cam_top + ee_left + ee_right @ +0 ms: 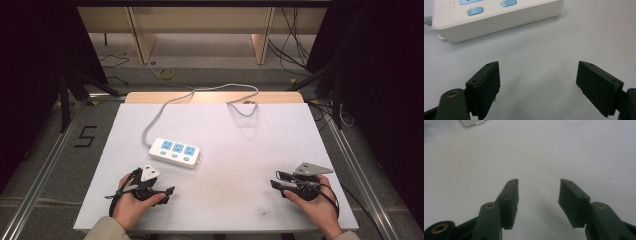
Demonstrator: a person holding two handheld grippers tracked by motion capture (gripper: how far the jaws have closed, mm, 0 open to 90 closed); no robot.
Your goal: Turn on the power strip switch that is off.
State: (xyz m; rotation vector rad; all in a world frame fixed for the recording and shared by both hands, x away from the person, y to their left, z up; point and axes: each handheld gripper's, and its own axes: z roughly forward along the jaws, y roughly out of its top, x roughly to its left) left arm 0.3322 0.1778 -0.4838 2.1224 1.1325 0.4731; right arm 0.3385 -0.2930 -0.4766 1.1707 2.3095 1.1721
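A white power strip (175, 151) with blue sockets lies on the white table top (225, 140), left of the middle, and its grey cable (200, 92) runs off toward the back edge. My left gripper (161, 186) rests near the front left, just in front of the strip. Its jaws stand wide open over bare table (539, 75), and the strip's near side (496, 17) is close ahead. At the front right my right gripper (276, 180) points left, also open with nothing between its fingers (539, 187). A corner of the strip (472, 122) shows far off.
The table top sits on a wooden board (150, 96) at the back. Metal frame rails (350, 160) run along both sides. Loose cables (295, 45) and wooden furniture legs (142, 40) stand on the floor beyond.
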